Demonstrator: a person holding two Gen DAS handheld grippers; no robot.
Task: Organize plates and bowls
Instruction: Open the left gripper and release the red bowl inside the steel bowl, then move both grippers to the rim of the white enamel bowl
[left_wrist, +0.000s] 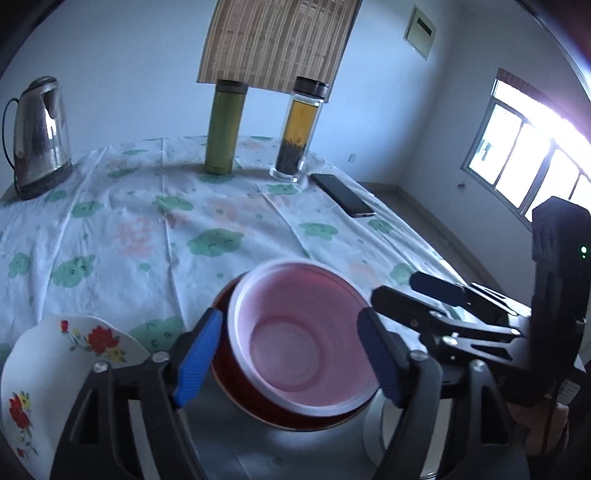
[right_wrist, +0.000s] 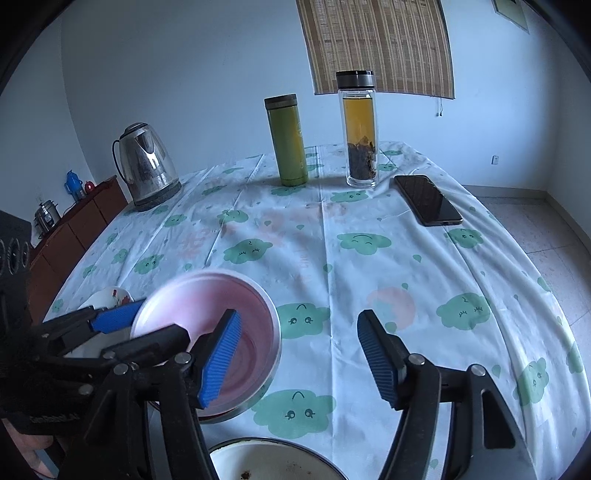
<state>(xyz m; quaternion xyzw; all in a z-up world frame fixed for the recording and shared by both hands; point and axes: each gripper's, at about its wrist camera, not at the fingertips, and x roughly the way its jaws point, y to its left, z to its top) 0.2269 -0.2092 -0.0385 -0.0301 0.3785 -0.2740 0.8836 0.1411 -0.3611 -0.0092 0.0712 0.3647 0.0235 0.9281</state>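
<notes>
Blue ribbed pads on our left tongs (left_wrist: 290, 354) stand wide apart at the bottom of the left wrist view, one on each side of the pink bowl (left_wrist: 295, 332) without clearly pressing it. We see a smooth, round bowl with a thick white rim, a pale pink inside and a dark red outside, tilted toward the camera at lower centre. At lower left a white plate (left_wrist: 44, 365) with red and yellow flowers curves up beside the tongs.

Our right tongs (right_wrist: 297, 358) gape open over bare cloth at bottom centre of the right wrist view, holding nothing; the pink bowl lies to their left, and a white dish (right_wrist: 273, 458) with a dark rim sits at the bottom edge.

Farther up, the table (right_wrist: 369, 280) wears a creased cloth printed with green clouds, carrying a steel kettle (right_wrist: 146, 166), a green flask (right_wrist: 288, 140), a glass tea bottle (right_wrist: 360, 129) and a black phone (right_wrist: 428, 199).
</notes>
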